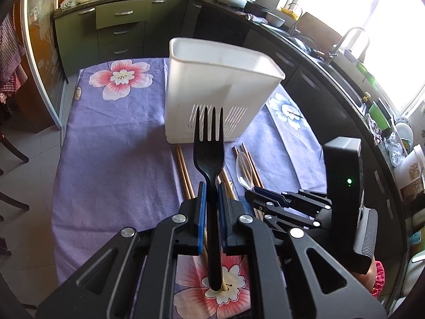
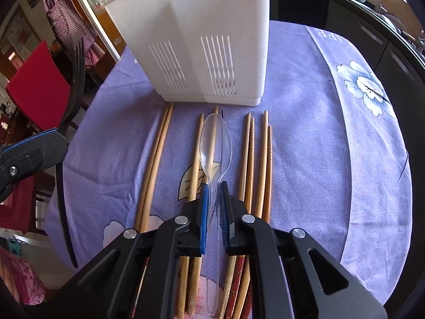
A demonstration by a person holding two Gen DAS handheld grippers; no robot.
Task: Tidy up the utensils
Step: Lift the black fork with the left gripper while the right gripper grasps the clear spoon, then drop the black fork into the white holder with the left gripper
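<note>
Pick-up step judged in hand. Black fork clamped by left gripper, raised at frame centre. Clear spoon pinched by right gripper, over chopsticks. Next: both to be lifted above white holder rim, upper centre, and dropped in.

Surface under a lilac flowered cloth, with a white holder and wooden chopsticks on it.

The surface is covered by a lilac cloth printed with big pink-and-white flowers and one pale blue flower near its right side. A white slotted utensil holder stands upright on the cloth toward the far end. Just in front of its base, wooden chopsticks lie flat in loose pairs, side by side and pointing toward the holder: one pair at the left, more in the middle and to the right, with patterned ones at the near edge.
</note>
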